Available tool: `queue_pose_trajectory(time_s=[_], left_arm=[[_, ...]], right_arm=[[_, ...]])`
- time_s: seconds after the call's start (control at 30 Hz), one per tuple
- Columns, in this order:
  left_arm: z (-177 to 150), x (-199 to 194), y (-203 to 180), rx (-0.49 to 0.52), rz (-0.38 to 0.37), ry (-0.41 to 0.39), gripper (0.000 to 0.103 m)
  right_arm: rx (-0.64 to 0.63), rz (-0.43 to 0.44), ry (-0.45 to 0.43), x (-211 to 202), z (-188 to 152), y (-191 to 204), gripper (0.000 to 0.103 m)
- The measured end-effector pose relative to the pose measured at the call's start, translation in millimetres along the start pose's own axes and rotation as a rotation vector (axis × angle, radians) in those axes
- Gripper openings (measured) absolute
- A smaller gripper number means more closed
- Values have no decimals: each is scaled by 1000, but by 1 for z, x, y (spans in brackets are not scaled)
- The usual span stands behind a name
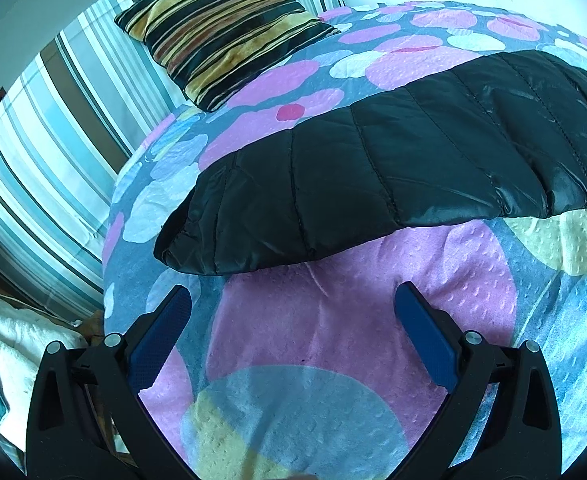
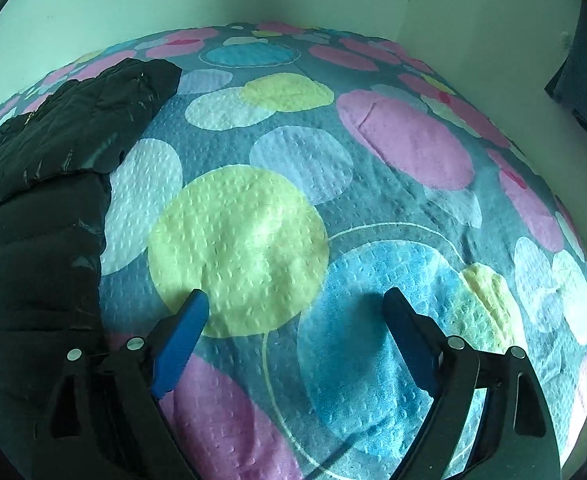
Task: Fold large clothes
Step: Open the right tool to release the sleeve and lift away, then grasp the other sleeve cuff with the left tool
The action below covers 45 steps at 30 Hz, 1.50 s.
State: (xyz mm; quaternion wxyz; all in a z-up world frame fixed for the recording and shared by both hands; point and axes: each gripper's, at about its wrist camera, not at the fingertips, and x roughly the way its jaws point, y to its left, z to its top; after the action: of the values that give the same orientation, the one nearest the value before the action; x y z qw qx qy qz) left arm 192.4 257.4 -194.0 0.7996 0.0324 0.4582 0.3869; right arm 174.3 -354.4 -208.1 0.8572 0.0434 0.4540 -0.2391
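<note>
Your black quilted puffer jacket (image 1: 393, 152) lies flat on the bedspread printed with pink, blue, yellow and white circles (image 1: 333, 340). Its shiny fabric is stitched into padded channels, and one long, rounded edge faces your left gripper (image 1: 293, 300). From the right wrist view the same jacket (image 2: 41, 216) fills the left side, creased, with one layer lapped over another near its far end.

You cannot see the jacket whole: the left view cuts it off at the right edge, and the right view at the left and bottom edges. Sleeves, collar and zip are hard to make out in the dark cloth. Beyond the jacket a striped brown, black and gold velvet cushion (image 1: 225, 28) lies against a blue-and-white striped cover (image 1: 53, 152).

Your left gripper hovers over the bedspread just short of the jacket's near edge, its blue-padded fingers (image 1: 165, 332) spread wide and holding nothing. Your right gripper (image 2: 297, 312) sits low above the bedspread just beside the jacket, jaws equally wide and empty, its left finger (image 2: 181, 340) near the jacket's side edge.
</note>
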Motion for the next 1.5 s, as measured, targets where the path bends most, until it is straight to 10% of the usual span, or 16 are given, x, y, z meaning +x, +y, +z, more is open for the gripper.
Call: queue_pose_trajectory(time_s=[0.63, 1.03, 1.37, 1.5], left_arm=[[11, 2, 97, -230, -214, -9, 101], [22, 75, 142, -491, -626, 100, 94], [36, 79, 143, -496, -646, 75, 20], [49, 53, 144, -471, -638, 5, 13]], right_arm=[[-2, -14, 3, 1, 0, -1, 92], [-7, -26, 3, 1, 0, 0, 93], [-7, -29, 3, 1, 0, 0, 93], [-6, -29, 3, 1, -1, 0, 93]])
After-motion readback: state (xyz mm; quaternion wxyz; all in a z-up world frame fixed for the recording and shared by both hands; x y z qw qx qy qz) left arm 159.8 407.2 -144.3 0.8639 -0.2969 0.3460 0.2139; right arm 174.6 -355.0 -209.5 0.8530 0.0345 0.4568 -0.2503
